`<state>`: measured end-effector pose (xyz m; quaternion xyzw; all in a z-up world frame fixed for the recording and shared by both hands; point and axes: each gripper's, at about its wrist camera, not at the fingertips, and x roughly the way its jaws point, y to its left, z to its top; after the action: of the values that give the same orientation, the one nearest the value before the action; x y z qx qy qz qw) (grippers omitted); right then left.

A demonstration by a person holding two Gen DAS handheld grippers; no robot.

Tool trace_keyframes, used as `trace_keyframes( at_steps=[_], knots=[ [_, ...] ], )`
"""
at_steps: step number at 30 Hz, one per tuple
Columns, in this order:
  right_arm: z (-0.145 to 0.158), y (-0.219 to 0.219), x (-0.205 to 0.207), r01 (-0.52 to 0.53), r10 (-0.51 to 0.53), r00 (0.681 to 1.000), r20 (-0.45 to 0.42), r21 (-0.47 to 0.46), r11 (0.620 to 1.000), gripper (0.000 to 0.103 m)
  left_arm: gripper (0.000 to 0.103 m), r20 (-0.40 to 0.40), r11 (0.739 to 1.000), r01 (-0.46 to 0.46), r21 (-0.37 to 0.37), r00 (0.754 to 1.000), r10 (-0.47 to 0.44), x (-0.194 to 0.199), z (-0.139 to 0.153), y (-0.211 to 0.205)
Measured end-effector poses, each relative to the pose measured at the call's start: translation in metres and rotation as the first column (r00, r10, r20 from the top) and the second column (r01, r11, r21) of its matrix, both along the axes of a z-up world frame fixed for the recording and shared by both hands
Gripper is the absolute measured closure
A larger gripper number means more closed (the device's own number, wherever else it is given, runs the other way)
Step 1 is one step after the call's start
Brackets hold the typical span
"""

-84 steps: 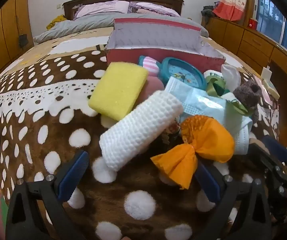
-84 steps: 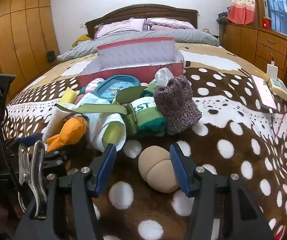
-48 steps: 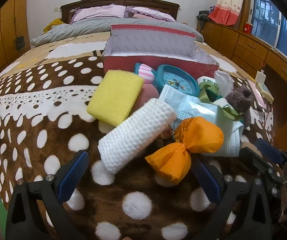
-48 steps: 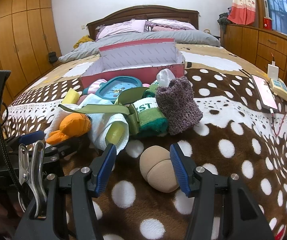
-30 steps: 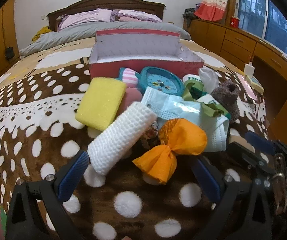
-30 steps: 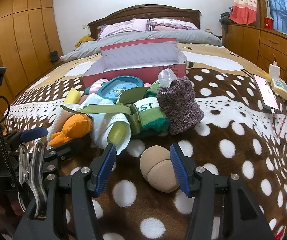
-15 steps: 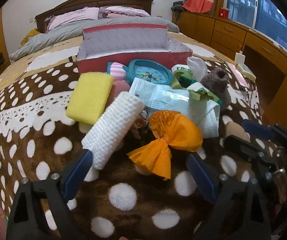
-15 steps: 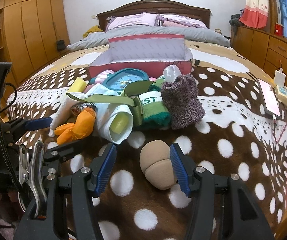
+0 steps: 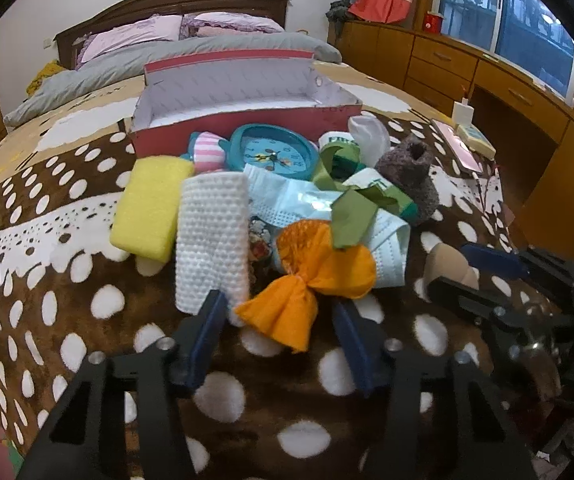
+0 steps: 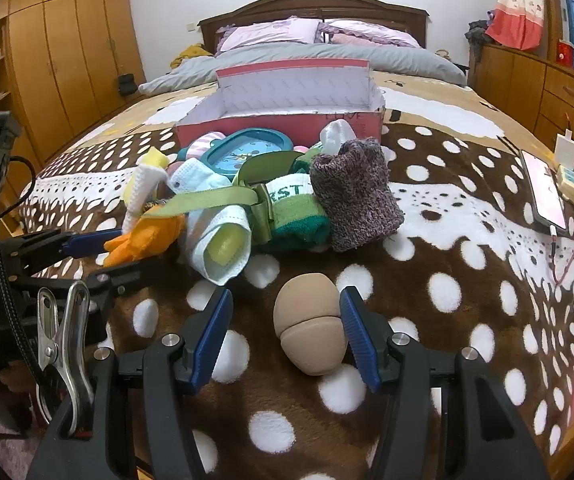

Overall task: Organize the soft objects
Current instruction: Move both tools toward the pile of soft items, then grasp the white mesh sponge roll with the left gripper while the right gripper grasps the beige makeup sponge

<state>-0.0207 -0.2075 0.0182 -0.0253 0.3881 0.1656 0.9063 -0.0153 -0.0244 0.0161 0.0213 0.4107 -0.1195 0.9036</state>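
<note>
Left gripper (image 9: 277, 330): closing around the tail of the orange cloth (image 9: 311, 280); pads not yet pressing it, a gap showing on either side.
Right gripper (image 10: 285, 326): spread apart, straddling the beige puff (image 10: 311, 328); right pad just beside it, left pad well clear.
Blanket (image 10: 467, 320): bare dotted stretch to the right of the puff, running out to the bed's right edge.
Phone (image 10: 543, 190): flat near that right edge, a small box just beyond it.
Pile: white roll (image 9: 211, 240) leaning beside the yellow sponge (image 9: 149, 206); mask (image 9: 299, 204) and green strap (image 9: 351, 216) draped over the orange cloth's top; grey knit (image 10: 355, 194) at the pile's right end, touching the green towel (image 10: 299, 216).
Clock (image 9: 273, 154): behind the pile, against the box front.
Box (image 9: 243, 120): open, red-walled, beyond the pile, interior looking bare.
Far end: pillows and headboard; open blanket left of the box.
</note>
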Motion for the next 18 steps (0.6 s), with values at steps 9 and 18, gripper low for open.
trace_keyframes(
  at_steps=[9,18],
  knots=[
    [-0.007,-0.008,-0.001,-0.014,0.014,1.000,-0.001,0.006,1.000,0.046,0.046,0.048,0.999,0.037,0.034,0.998,-0.039,-0.008,0.017,-0.015],
    [-0.016,-0.017,0.001,-0.001,0.001,1.000,-0.018,0.040,0.999,0.046,0.046,0.040,0.999,-0.003,0.032,0.999,0.002,0.002,0.015,-0.006]
  ],
)
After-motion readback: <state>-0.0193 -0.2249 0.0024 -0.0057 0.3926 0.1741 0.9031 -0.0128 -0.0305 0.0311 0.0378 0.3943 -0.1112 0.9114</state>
